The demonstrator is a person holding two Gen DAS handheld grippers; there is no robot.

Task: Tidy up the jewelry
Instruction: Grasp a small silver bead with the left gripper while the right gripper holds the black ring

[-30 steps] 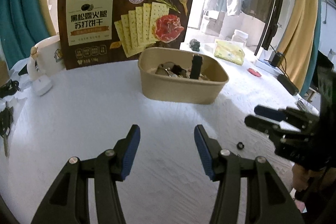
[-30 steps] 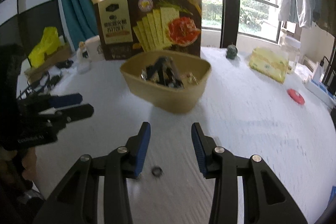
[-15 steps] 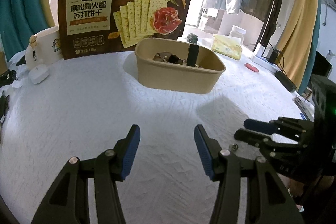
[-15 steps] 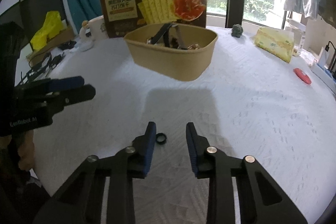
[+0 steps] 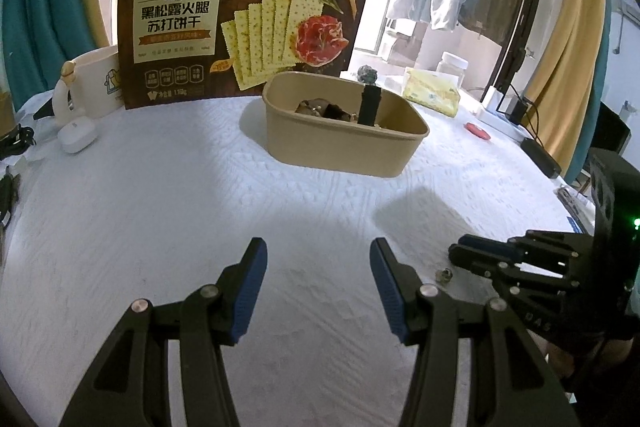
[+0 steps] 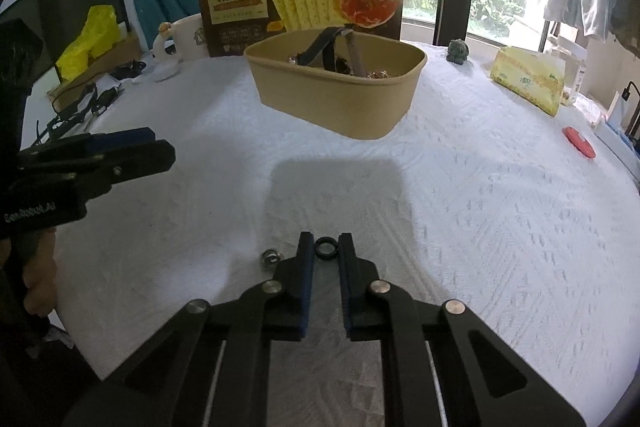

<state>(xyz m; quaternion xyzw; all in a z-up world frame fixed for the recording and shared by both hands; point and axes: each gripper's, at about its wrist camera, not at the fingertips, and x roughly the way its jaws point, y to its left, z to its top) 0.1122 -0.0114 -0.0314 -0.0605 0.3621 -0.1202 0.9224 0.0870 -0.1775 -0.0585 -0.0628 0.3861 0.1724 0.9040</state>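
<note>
A small black ring (image 6: 325, 247) sits between the fingertips of my right gripper (image 6: 326, 247), which has closed on it at the white tablecloth. A small silver ring (image 6: 270, 257) lies on the cloth just left of the right gripper; it also shows in the left wrist view (image 5: 443, 275). A tan paper bowl (image 5: 344, 147) (image 6: 336, 99) holding watch straps and other jewelry stands at mid table. My left gripper (image 5: 318, 259) is open and empty, low over the cloth. The right gripper shows at the right of the left wrist view (image 5: 468, 255).
A tall cracker box (image 5: 240, 27) stands behind the bowl. A white mug (image 5: 96, 87) and a white earbud case (image 5: 78, 139) are at the left. A yellow tissue pack (image 6: 528, 79), a red disc (image 6: 578, 143) and a small dark figurine (image 6: 458, 53) are at the right.
My right gripper has moved forward and down and closed its fingers around the black ring. The left gripper has barely moved and stays open.
</note>
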